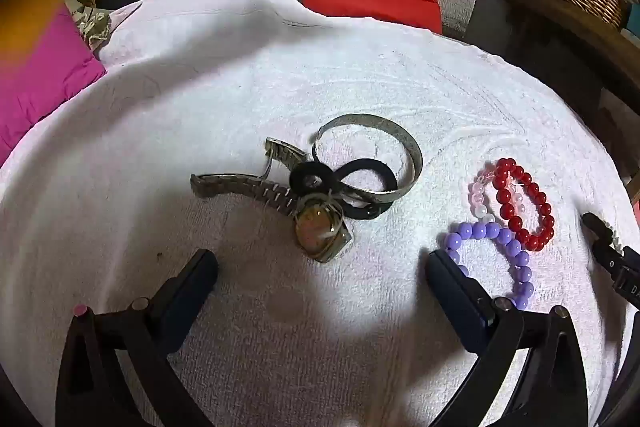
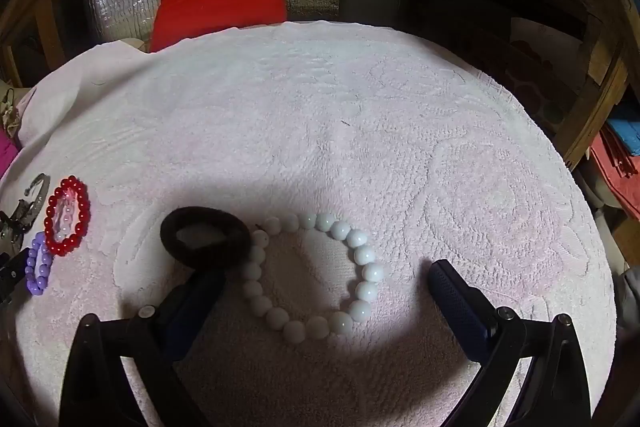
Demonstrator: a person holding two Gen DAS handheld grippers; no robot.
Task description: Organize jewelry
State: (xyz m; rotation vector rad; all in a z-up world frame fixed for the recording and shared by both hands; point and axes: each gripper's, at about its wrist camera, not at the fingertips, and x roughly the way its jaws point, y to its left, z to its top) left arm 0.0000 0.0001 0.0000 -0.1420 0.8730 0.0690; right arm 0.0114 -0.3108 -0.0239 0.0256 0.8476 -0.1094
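- Left gripper (image 1: 322, 269) – spread wide, empty, over white towel (image 1: 360, 87); watch (image 1: 320, 233) just ahead.
- Right gripper (image 2: 326, 281) – released, straddling white bead bracelet (image 2: 360, 255); towel's far edge clear.

Black hand-held gripper (image 1: 322, 267), dark-blue textured pads (image 2: 456, 293)

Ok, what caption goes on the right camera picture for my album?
Open right hand-held gripper above a white bead bracelet touching a dark hair tie on a towel.
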